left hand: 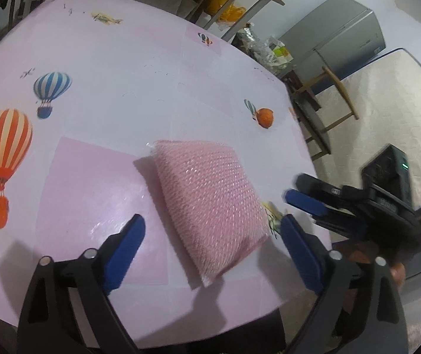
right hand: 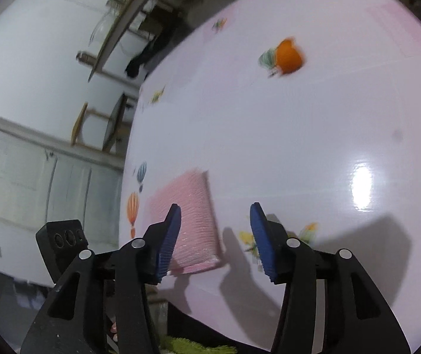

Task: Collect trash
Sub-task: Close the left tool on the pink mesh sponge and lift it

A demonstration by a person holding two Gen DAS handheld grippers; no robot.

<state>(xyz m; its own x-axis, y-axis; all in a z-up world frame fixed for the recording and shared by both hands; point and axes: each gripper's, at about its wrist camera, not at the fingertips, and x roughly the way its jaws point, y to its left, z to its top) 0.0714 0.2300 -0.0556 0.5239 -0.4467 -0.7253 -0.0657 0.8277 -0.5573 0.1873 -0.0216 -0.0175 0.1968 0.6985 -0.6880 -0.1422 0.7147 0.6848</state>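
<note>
So the pink bubble-wrap pouch (left hand: 210, 206) is lying flat on the counter (left hand: 139, 94), close to the near edge and not far from the near right corner, partly over a darker pink square printed on the cover. The left hand-held gripper (left hand: 213, 239) hangs right over it with its blue pads spread wide, one on each side of the pouch, and neither pad is touching it as far as I can see. The right hand-held gripper (right hand: 215, 236) is off by the counter's right edge, jaws apart with nothing between them, just bare cover and a little printed butterfly (right hand: 308, 233) below. In the right wrist view the pouch (right hand: 192, 224) sits behind its left pad, so it's beside that gripper, not in it. From the left wrist view you can see the right gripper (left hand: 305, 200) poking in past the counter's edge, a bit blurred. The cover is pale pink and glossy with hot-air balloon prints (left hand: 3, 159), and there's a small orange thing (left hand: 265, 118) out toward the far right edge; I can't tell if it's a print or a real object.
</note>
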